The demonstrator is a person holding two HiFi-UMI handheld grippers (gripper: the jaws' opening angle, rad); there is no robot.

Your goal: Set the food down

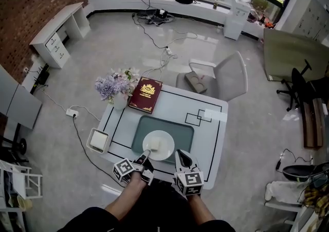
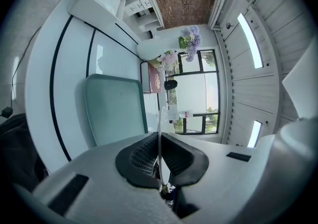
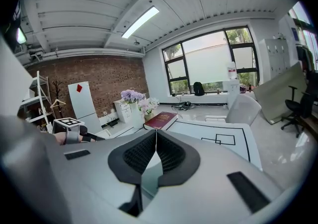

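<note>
Tilt risk: left gripper (image 1: 146, 156) pinches just the near rim of the white plate (image 1: 167, 152) over the green mat (image 1: 186, 132), right gripper (image 1: 181, 156) closed and empty beside it, so the one-sided hold may sag on lowering and slide the pale food block (image 1: 153, 145) off.
</note>
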